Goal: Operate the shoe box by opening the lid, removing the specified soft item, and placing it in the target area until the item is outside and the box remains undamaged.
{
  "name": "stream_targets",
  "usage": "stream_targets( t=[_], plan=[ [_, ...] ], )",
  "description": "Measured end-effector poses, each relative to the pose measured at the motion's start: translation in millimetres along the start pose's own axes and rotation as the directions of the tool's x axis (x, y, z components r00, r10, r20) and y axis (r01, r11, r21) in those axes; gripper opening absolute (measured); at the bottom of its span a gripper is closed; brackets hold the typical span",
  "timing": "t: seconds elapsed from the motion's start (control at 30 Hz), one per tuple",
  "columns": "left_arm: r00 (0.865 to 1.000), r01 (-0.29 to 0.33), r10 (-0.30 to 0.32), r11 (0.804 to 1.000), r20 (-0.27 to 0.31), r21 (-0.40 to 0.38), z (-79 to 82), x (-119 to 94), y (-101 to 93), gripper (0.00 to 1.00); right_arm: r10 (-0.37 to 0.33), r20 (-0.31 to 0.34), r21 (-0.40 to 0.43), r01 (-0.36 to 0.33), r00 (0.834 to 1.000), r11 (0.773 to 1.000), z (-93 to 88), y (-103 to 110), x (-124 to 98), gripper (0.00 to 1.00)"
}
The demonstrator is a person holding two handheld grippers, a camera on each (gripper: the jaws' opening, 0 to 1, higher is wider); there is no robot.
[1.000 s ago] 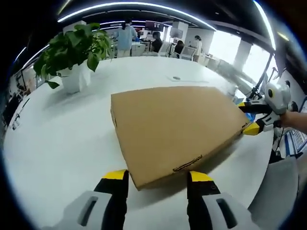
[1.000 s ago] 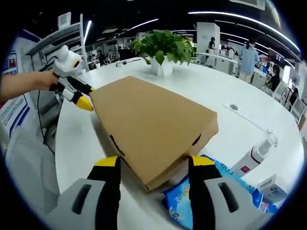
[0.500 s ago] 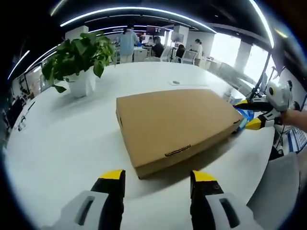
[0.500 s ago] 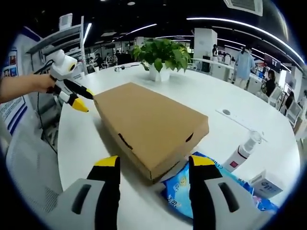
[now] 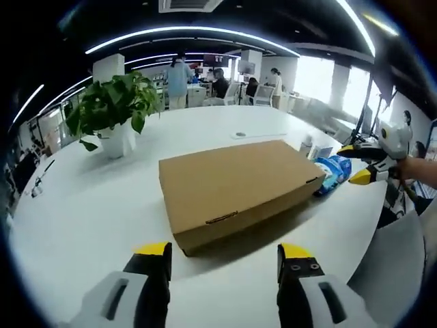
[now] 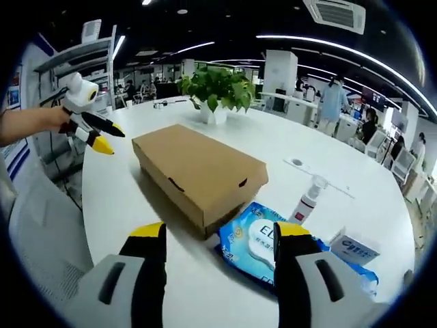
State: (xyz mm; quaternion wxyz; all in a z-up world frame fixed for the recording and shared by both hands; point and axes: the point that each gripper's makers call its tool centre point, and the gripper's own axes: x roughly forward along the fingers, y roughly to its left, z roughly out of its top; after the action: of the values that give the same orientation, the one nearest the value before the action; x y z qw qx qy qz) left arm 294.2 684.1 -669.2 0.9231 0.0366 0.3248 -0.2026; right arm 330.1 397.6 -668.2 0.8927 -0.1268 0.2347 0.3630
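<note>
The table [image 5: 82,225] was white, with the closed box [image 5: 235,184] flat near its middle and a plant [image 5: 113,102] behind it. Blue wipes [image 6: 263,239] lay just beside one end of the box. The left gripper [image 5: 222,256] and right gripper [image 6: 215,236] both stood wide apart, holding nothing, short of opposite ends. Lifting the lid unevenly could probably tear or crease it. The right gripper view added a spray bottle [image 6: 307,201] and a small carton [image 6: 355,247].
</note>
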Motion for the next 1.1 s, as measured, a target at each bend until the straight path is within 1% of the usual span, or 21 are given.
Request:
stream_targets(
  t=[0.1, 0.2, 0.23, 0.37, 0.47, 0.67, 0.83, 0.93, 1.0, 1.1],
  plan=[
    [1.000, 0.003, -0.004, 1.000, 0.022, 0.018, 0.8, -7.2, -7.0, 0.67, -0.032, 0.003, -0.010, 0.032, 0.999, 0.999, -4.4, -5.8, -14.1, 0.63],
    [0.999, 0.014, -0.016, 0.999, 0.040, 0.037, 0.9, -13.4, -15.4, 0.71, -0.057, 0.004, -0.015, 0.057, 0.998, 0.998, -9.0, -11.8, -28.6, 0.65],
    [0.999, 0.018, -0.020, 0.999, 0.043, 0.049, 0.3, -16.0, -19.0, 0.73, -0.076, 0.007, -0.011, 0.076, 0.997, 0.997, -10.5, -16.1, -35.0, 0.65],
    [0.997, 0.023, -0.029, 0.996, 0.069, 0.083, 1.2, -24.4, -30.2, 0.77, -0.113, 0.023, 0.026, 0.112, 0.993, 0.993, -12.3, -24.1, -55.2, 0.68],
    [0.996, 0.030, -0.036, 0.996, 0.078, 0.083, 1.1, -28.6, -36.5, 0.81, -0.136, 0.023, 0.036, 0.135, 0.991, 0.990, -15.9, -26.9, -67.3, 0.70],
    [0.994, 0.037, -0.046, 0.996, 0.103, 0.082, -2.4, -38.7, -51.1, 0.86, -0.160, 0.016, 0.071, 0.158, 0.987, 0.985, -27.7, -24.5, -88.8, 0.74],
    [0.992, 0.041, -0.049, 0.996, 0.113, 0.078, -7.0, -48.9, -60.9, 0.90, -0.182, 0.005, 0.107, 0.180, 0.983, 0.978, -39.4, -21.3, -104.7, 0.78],
    [0.989, 0.053, -0.060, 0.997, 0.133, 0.059, -5.5, -57.1, -66.5, 0.92, -0.199, 0.000, 0.138, 0.197, 0.980, 0.971, -46.1, -20.2, -115.2, 0.80],
    [0.988, 0.049, -0.057, 0.997, 0.145, 0.058, -4.4, -60.6, -67.7, 0.94, -0.204, -0.003, 0.147, 0.202, 0.979, 0.968, -50.0, -19.4, -119.8, 0.81],
    [0.985, 0.055, -0.062, 0.998, 0.164, 0.042, -3.5, -65.6, -70.3, 0.97, -0.213, -0.028, 0.157, 0.214, 0.977, 0.964, -59.6, -18.9, -127.2, 0.82]
  ],
)
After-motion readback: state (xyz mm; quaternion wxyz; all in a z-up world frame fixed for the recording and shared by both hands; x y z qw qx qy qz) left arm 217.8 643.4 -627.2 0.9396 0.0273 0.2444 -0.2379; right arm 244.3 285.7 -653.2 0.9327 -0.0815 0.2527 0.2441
